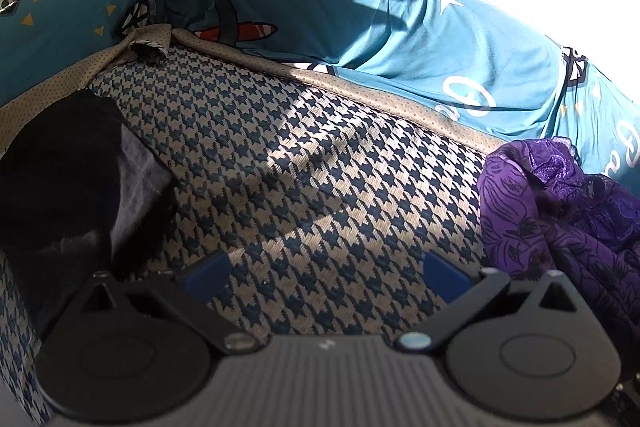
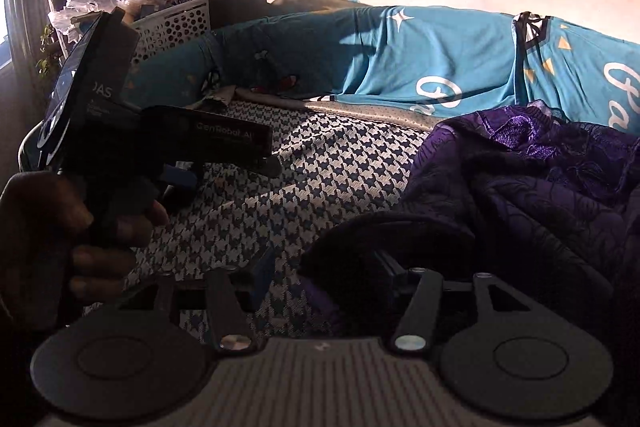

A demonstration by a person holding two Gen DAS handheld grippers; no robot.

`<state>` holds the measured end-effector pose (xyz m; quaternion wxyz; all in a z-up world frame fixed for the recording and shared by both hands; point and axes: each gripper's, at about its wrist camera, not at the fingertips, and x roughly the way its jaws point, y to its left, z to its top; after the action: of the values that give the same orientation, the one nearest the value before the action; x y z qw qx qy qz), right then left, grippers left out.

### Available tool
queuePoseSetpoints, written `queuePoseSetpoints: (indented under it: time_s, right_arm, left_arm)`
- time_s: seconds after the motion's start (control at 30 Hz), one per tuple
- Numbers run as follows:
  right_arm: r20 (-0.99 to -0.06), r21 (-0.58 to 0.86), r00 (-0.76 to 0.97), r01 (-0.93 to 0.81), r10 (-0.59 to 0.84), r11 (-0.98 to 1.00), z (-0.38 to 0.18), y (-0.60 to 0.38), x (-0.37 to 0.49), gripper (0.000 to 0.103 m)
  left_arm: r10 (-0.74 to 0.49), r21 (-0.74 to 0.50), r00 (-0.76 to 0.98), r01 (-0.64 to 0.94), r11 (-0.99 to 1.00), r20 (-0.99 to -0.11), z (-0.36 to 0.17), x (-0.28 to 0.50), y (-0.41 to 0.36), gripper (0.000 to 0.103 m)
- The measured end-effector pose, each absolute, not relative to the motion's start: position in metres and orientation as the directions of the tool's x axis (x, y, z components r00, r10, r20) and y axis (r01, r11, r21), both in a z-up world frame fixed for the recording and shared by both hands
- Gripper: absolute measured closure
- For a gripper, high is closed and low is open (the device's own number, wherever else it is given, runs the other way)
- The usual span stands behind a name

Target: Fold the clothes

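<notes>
two garments (image 1: 560, 211), one basket (image 2: 176, 23)

The left tool (image 1: 326, 273) hangs open over houndstooth bedding (image 1: 288, 163), between black clothing (image 1: 60, 179) and purple garment (image 1: 560, 211).

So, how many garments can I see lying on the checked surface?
2. The purple garment lies at the right; the dark garment lies at the left edge. More may be hidden outside the view.

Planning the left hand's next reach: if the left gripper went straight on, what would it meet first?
Probably the bare houndstooth mat; nothing lies between its open blue fingers. The purple garment lies off right, the dark clothing off left.
</notes>
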<state>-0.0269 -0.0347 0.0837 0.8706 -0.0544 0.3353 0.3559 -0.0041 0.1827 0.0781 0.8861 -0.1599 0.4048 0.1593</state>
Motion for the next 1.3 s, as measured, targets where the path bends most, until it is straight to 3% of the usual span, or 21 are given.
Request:
queuePoseSetpoints:
  time_s: [0.5,0.6,0.63,0.67,0.8,1.1,1.13,1.23,1.3]
  right_arm:
    - [-0.745,-0.081,0.565,-0.604,0.354,0.793,0.028,-0.008,-0.017,0.051]
    - [-0.749,-0.063,0.569,-0.57,0.339,0.819,0.025,-0.007,-0.013,0.075]
    - [-0.745,-0.029,0.561,-0.568,0.361,0.823,0.027,-0.007,-0.011,0.089]
    - [-0.74,0.005,0.553,-0.565,0.383,0.825,0.029,-0.008,-0.009,0.091]
    - [-0.685,0.19,0.515,-0.557,0.515,0.809,0.04,-0.007,-0.007,0.092]
    - [-0.443,0.464,0.334,-0.709,0.832,0.531,0.059,0.024,-0.029,0.089]
    - [-0.445,0.469,0.309,-0.719,0.841,0.512,0.058,0.029,-0.032,0.087]
    - [-0.486,0.463,0.192,-0.77,0.852,0.438,0.055,0.042,-0.038,0.06]
    - [-0.542,0.44,0.095,-0.815,0.835,0.378,0.054,0.049,-0.047,0.059]
  left_arm:
    - [0.147,-0.151,0.622,-0.4,0.904,-0.769,0.078,-0.004,0.181,0.0]
    - [0.15,-0.153,0.624,-0.405,0.902,-0.767,0.079,-0.005,0.183,0.0]
    - [0.15,-0.155,0.625,-0.407,0.9,-0.766,0.08,-0.006,0.184,0.0]
    - [0.151,-0.158,0.627,-0.409,0.899,-0.764,0.08,-0.007,0.185,0.0]
    - [0.168,-0.156,0.64,-0.418,0.895,-0.75,0.087,-0.011,0.192,0.0]
    - [0.283,-0.127,0.669,-0.495,0.86,-0.688,0.11,-0.024,0.221,0.0]
    - [0.295,-0.127,0.668,-0.506,0.853,-0.683,0.112,-0.024,0.225,0.0]
    - [0.3,-0.138,0.666,-0.521,0.842,-0.683,0.114,-0.025,0.232,0.0]
    - [0.286,-0.149,0.663,-0.518,0.842,-0.692,0.112,-0.025,0.234,0.0]
